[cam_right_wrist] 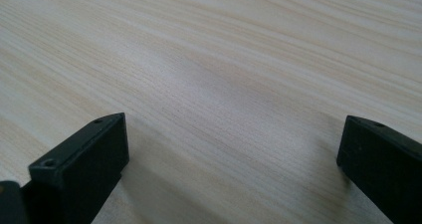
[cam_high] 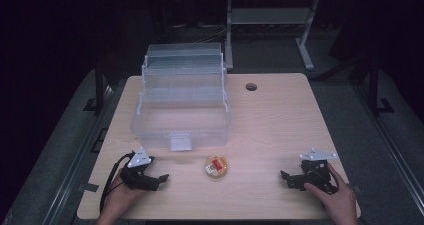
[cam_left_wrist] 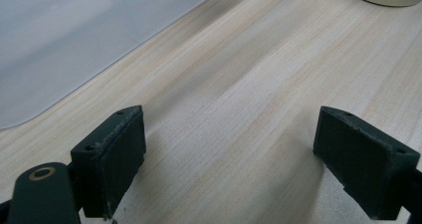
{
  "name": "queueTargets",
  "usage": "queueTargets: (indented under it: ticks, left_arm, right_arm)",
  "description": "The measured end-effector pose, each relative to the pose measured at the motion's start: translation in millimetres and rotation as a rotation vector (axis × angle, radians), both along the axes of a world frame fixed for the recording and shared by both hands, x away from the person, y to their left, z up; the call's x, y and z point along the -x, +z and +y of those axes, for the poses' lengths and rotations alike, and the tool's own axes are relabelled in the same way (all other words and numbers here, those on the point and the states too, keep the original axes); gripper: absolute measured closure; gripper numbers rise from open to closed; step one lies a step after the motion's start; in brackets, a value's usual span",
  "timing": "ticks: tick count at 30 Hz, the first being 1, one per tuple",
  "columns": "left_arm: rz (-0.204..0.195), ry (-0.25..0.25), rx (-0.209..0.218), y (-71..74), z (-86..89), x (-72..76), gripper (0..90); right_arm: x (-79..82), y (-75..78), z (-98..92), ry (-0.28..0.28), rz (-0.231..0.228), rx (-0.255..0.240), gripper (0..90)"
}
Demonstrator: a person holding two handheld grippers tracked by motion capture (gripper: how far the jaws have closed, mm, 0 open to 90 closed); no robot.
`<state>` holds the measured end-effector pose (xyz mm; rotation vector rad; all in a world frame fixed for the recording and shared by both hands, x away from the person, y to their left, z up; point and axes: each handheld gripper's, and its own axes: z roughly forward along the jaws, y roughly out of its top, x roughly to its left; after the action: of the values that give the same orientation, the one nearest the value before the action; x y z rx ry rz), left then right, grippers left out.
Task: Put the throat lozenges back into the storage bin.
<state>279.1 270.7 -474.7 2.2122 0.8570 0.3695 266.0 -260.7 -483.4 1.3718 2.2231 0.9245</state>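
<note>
Nearest the high view's camera, 2 hands rest on the near edge of the wooden table, each holding a gripper. The left gripper lies low, its jaws spread apart and bare, aimed toward a small round tin with a red label, which sits between the grippers, just in front of the clear plastic box. The right gripper sits well apart from the tin, jaws likewise wide and empty. Bare wood lies open around the tin and to the right.
</note>
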Motion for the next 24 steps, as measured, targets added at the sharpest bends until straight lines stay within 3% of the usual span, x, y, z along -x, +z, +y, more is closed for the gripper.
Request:
queueTargets:
  ticks: [10, 24]
  left_arm:
    - [0.003, -0.005, 0.0, 0.5, 1.0, 0.6, 12.6]
    - [0.038, -0.021, -0.022, 7.6, -4.5, 1.3, 14.2]
  right_arm:
    - [0.0, 0.0, 0.0, 0.0, 0.001, 0.0, 0.0]
    - [-0.1, 0.0, -0.1, 0.001, 0.0, 0.0, 0.0]
